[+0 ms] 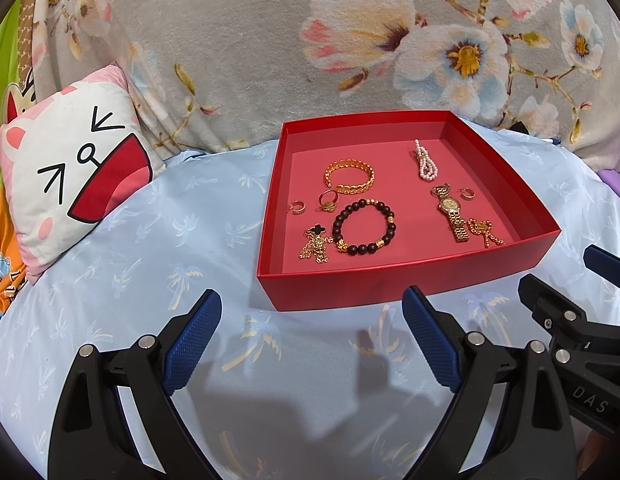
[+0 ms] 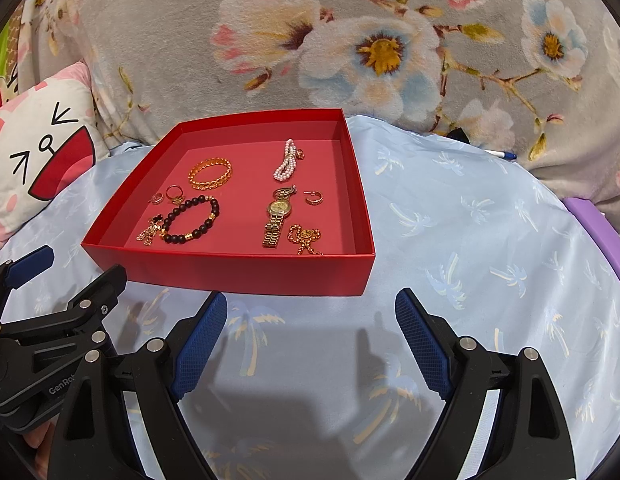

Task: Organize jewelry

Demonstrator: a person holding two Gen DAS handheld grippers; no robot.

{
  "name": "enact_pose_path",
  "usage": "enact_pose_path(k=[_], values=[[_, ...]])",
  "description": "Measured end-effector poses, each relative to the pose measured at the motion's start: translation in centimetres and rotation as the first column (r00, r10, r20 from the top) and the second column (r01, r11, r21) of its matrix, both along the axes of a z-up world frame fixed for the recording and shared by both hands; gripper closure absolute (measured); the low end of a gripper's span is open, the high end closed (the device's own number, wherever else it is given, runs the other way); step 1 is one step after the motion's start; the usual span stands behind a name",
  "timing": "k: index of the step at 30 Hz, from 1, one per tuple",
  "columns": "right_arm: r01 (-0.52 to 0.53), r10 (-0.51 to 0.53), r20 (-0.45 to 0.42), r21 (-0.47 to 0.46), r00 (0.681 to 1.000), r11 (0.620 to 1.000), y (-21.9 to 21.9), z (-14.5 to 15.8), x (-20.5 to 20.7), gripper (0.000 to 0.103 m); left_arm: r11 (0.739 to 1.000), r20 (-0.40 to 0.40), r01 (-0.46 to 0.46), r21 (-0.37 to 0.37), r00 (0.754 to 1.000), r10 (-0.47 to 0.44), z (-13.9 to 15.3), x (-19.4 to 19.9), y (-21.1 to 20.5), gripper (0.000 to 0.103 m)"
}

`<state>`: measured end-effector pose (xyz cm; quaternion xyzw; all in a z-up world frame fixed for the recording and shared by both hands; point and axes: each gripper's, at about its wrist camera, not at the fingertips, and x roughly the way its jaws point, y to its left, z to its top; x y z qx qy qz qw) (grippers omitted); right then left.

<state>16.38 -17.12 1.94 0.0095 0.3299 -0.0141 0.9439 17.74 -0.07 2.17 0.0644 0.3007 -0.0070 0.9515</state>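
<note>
A shallow red box (image 1: pixel 389 280) (image 2: pixel 238 270) sits on the light blue sheet. Inside lie a gold bangle (image 1: pixel 349 176) (image 2: pixel 210 174), a dark bead bracelet (image 1: pixel 363 227) (image 2: pixel 192 220), a gold watch (image 1: pixel 451 212) (image 2: pixel 278 216), a pearl piece (image 1: pixel 425 160) (image 2: pixel 288 164), gold chains (image 1: pixel 315 244) (image 2: pixel 306 240), rings (image 1: pixel 327 202) and small hoop earrings (image 1: pixel 466 193) (image 2: pixel 311 198). My left gripper (image 1: pixel 311 308) is open and empty, just in front of the box. My right gripper (image 2: pixel 311 308) is open and empty, before the box's right corner.
A cartoon cat pillow (image 1: pixel 70 172) (image 2: pixel 38 152) leans at the left. A grey floral blanket (image 1: pixel 270 40) (image 2: pixel 389 40) rises behind the box. A purple object (image 2: pixel 597 232) and a pen (image 2: pixel 503 155) lie at the right.
</note>
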Motion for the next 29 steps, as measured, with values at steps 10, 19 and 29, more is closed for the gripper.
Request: enact_pose_path(k=[10,19,29], values=[[0.004,-0.004,0.001,0.002,1.0,1.0,-0.27,0.05,0.01,0.018,1.0,0.01,-0.001,0.01,1.0,0.001,0.24,-0.03,-0.08,0.014],[0.009,-0.009,0.003,-0.001,1.0,1.0,-0.29,0.08,-0.05,0.018,1.0,0.019,-0.003,0.021,1.0,0.003,0.28,-0.15,-0.07,0.014],[0.014,-0.014,0.003,-0.004,1.0,1.0,-0.21,0.06,-0.02,0.018,1.0,0.016,-0.002,0.02,1.0,0.002,0.15,-0.16,-0.16,0.014]])
